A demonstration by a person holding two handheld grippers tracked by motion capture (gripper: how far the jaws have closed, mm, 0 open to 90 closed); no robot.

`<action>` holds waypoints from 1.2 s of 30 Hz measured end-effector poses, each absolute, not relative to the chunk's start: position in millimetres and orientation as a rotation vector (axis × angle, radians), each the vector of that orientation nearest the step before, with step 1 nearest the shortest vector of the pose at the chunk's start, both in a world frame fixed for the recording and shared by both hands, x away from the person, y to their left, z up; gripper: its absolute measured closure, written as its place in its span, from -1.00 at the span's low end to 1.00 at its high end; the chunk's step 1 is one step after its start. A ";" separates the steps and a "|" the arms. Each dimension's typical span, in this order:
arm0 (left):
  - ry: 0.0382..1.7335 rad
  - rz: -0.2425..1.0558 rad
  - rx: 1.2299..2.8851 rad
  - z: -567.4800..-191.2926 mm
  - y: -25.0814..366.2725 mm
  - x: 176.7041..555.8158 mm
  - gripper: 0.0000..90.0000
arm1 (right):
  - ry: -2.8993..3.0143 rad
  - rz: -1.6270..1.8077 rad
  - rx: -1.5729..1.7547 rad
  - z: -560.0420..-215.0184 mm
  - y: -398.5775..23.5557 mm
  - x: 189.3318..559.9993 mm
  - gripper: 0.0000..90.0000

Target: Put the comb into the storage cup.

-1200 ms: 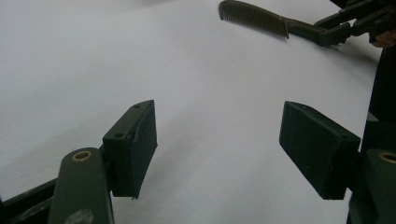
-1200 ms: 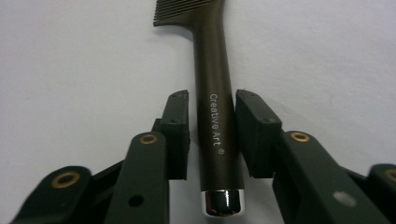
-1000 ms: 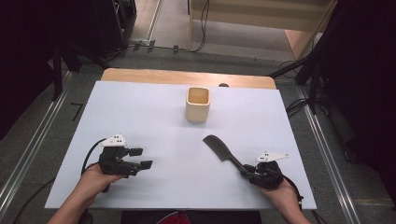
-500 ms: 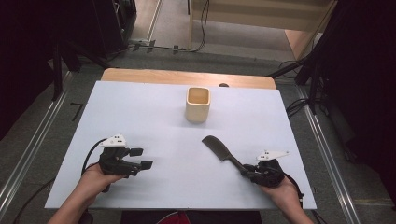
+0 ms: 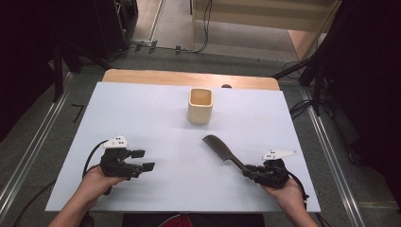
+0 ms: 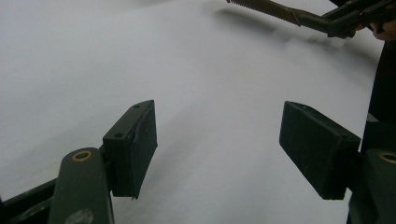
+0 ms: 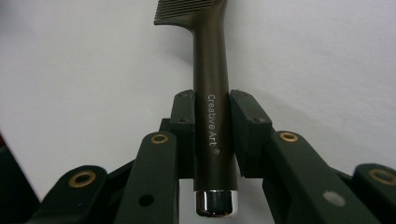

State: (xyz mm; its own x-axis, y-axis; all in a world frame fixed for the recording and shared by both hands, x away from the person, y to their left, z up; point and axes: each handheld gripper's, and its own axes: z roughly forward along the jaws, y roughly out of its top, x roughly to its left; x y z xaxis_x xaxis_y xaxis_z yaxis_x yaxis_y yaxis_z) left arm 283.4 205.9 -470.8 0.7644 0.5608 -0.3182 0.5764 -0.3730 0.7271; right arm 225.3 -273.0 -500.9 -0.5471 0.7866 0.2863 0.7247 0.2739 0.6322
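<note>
A dark brown comb with a long handle is clamped by its handle in my right gripper, at the front right of the table. Its toothed head points up-left toward a cream cup. In the right gripper view both pads press on the handle of the comb, and my right gripper is shut on it. My left gripper rests at the front left, open with nothing in it. The left gripper view shows its jaws wide apart over bare table, with the comb far off at the top right.
A white sheet covers the table, and a wooden edge shows at the back. The cup stands upright and open-topped near the back middle. Dark stands and cables surround the table on the floor.
The right gripper and the comb have shifted only slightly. The left gripper has kept still.
</note>
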 end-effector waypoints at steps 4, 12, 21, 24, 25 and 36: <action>0.854 -0.031 2.040 -469.0 204.3 283.4 -0.36 | 2.439 1.188 1.435 -495.5 -270.2 224.9 0.56; 0.874 -0.074 2.022 -467.2 200.5 283.0 -0.35 | 2.475 1.246 1.332 -481.4 -248.2 228.2 0.56; 0.861 -0.123 1.996 -465.3 195.1 281.1 -0.32 | 2.470 1.321 1.328 -470.2 -233.1 244.5 0.56; 0.881 -0.142 1.993 -465.8 195.0 281.8 -0.32 | 2.474 1.329 1.332 -469.6 -230.8 247.1 0.56; 0.891 -0.147 1.991 -466.0 195.0 282.1 -0.33 | 2.473 1.337 1.340 -469.3 -229.5 248.8 0.56; 0.938 -0.147 1.983 -465.5 196.6 281.7 -0.41 | 2.472 1.364 1.383 -463.9 -210.8 261.8 0.56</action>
